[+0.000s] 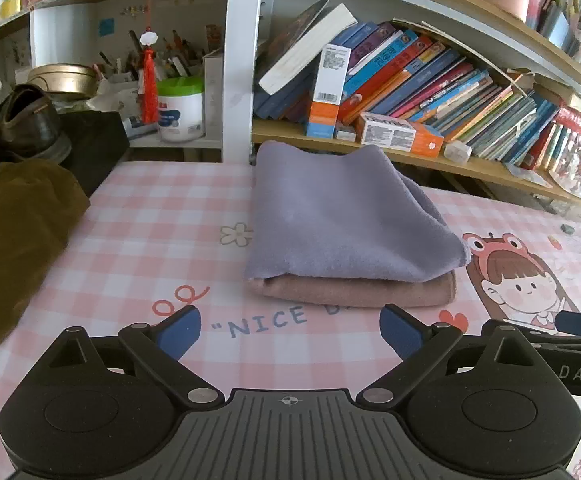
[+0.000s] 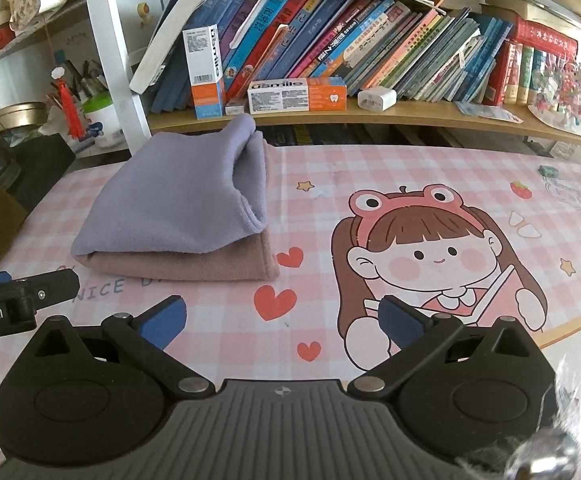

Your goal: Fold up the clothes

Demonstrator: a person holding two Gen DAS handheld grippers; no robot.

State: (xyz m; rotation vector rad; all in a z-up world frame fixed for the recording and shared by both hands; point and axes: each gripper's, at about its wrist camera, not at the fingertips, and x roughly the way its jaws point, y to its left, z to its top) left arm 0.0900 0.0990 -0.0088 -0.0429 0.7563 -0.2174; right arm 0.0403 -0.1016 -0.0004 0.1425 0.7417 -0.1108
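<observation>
While both grippers hover spread wide and empty, left gripper (image 1: 290,330) and right gripper (image 2: 280,320), two folded cloths sit stacked on the table (image 2: 410,168). One purple cloth (image 1: 342,216) lies atop one pink cloth (image 1: 354,290).

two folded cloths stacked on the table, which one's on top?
The lavender cloth is on top. The dusty-pink cloth lies under it, showing only as a strip along the stack's near edge. Both grippers are open and touch neither.

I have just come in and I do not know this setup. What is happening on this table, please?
A person holds a two-finger gripper in each hand for folding clothes. Two folded cloths are stacked on the pink checked table: the purple cloth lies on the brown-pink cloth. The left gripper and right gripper are both open, empty, and apart from the stack.
</observation>
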